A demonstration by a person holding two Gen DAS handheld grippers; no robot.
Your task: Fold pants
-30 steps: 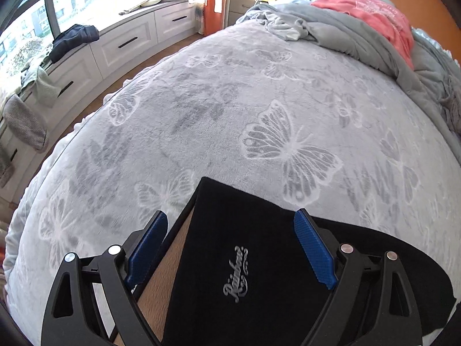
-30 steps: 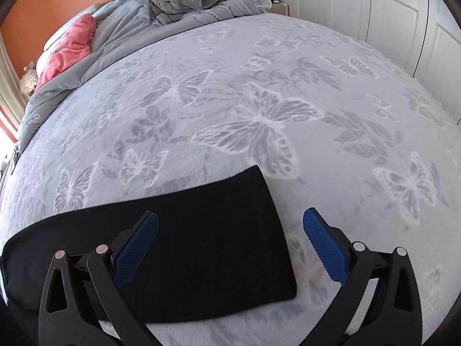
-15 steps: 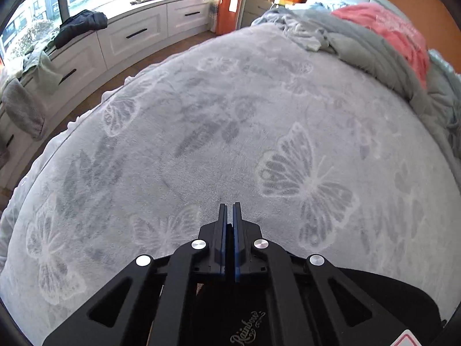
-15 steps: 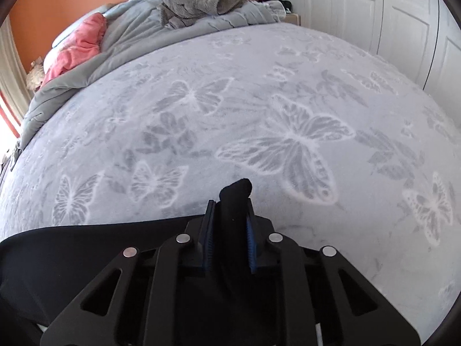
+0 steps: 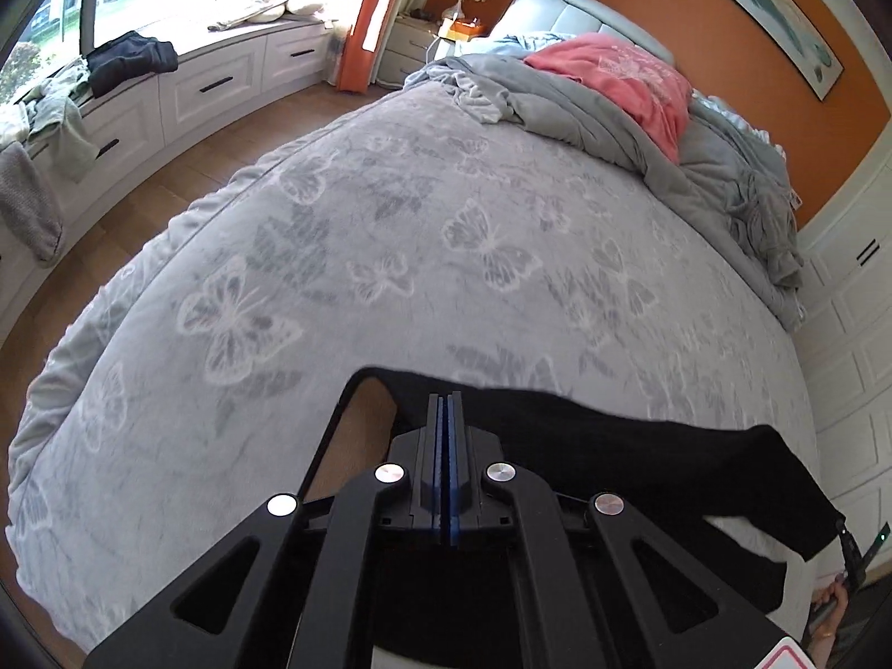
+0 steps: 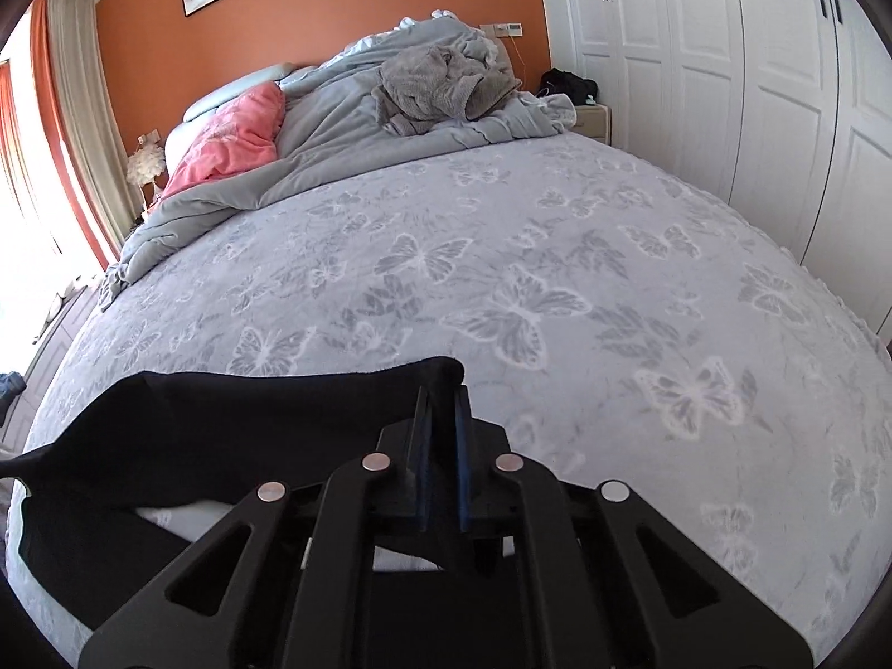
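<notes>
Black pants (image 5: 641, 446) lifted off bed (image 5: 390, 256) — left gripper (image 5: 444, 418) clamped; right gripper (image 6: 440, 407) too.

My pants (image 5: 641, 446) are matt black knit cloth; the bedspread (image 5: 390, 256) looks plush (butterfly-patterned fleece).

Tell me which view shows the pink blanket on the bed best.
The left wrist view: the pink blanket lies spread over the grey duvet, its top face and pale printed pattern visible. The right wrist view shows the pink blanket from the side, bunched and foreshortened, pattern faint.
</notes>
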